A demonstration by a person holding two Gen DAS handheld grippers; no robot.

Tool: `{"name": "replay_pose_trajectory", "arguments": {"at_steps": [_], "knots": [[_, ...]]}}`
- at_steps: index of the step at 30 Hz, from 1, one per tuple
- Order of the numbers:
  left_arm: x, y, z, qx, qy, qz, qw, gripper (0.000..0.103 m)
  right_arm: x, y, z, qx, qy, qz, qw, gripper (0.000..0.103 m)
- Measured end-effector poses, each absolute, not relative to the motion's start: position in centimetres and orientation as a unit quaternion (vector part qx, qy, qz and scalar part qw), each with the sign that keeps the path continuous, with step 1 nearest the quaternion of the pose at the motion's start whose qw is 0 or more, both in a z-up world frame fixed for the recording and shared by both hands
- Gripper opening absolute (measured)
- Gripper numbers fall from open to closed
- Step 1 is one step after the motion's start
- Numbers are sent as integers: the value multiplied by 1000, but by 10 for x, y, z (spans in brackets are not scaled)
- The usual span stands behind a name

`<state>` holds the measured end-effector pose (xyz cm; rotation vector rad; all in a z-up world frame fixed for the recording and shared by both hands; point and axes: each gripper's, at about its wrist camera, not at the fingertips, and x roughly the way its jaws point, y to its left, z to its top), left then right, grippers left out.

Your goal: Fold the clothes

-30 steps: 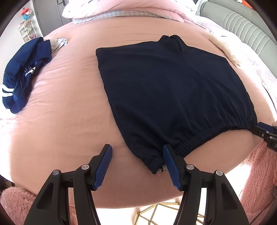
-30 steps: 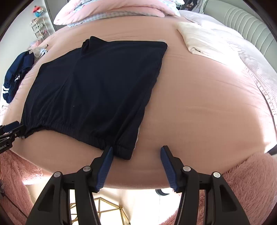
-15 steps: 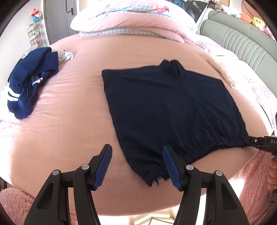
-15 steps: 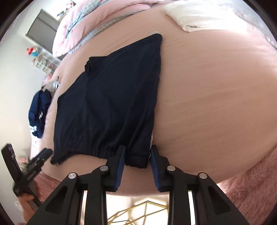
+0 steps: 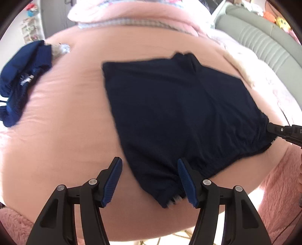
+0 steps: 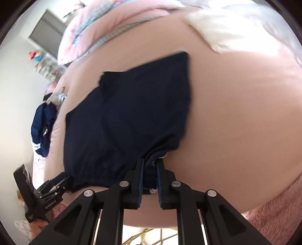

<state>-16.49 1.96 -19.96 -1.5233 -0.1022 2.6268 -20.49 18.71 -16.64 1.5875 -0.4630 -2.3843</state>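
Note:
Dark navy shorts (image 5: pixel 179 113) lie flat on the pink bed (image 5: pixel 66 132), waistband toward me. My left gripper (image 5: pixel 150 181) is open, its jaws either side of the left waistband corner, not closed on it. My right gripper (image 6: pixel 150 181) is shut on the right waistband corner of the shorts (image 6: pixel 128 116), and the cloth bunches up at the pads. The right gripper also shows at the right edge of the left wrist view (image 5: pixel 283 131), on the waistband corner. The left gripper shows at the lower left of the right wrist view (image 6: pixel 54 185).
A crumpled blue garment with white stripes (image 5: pixel 20 83) lies at the bed's left edge. A cream folded cloth (image 6: pixel 222 35) lies at the far right. Pink pillows (image 5: pixel 132 13) are at the head, a grey headboard (image 5: pixel 264 43) to the right, and a fluffy pink rug (image 5: pixel 279 188) below.
My right gripper has closed on the right waistband corner and lifted it, bunching the cloth. My left gripper stays open and has moved in around the left corner.

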Motion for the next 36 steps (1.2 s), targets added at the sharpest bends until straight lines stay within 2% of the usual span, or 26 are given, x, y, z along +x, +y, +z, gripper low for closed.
{"name": "replay_pose_trajectory", "arguments": {"at_steps": [7, 12, 15, 18, 22, 25, 29, 36], "knots": [[-172, -22, -199, -496, -111, 861, 22, 58, -222, 152, -149, 546, -101, -822, 129, 11], [-171, -25, -199, -493, -101, 864, 24, 58, -208, 172, -159, 552, -103, -822, 95, 11], [-178, -16, -206, -492, -101, 864, 46, 58, -195, 197, -186, 596, -77, -798, 42, 11], [-180, -1, -210, -502, -75, 860, 60, 58, -182, 221, -192, 599, -124, -790, 45, 8], [-177, 14, -208, -507, -44, 858, 73, 58, -176, 230, -176, 581, -121, -802, 64, 23], [-178, 27, -201, -491, -39, 864, 105, 58, -173, 226, -159, 552, -117, -821, 88, 29], [-186, 49, -221, -541, 48, 836, 85, 59, -174, 203, -155, 519, -65, -846, 98, 30], [-174, 35, -216, -554, 50, 826, 85, 63, -175, 168, -194, 577, 46, -808, 106, 30]]}}
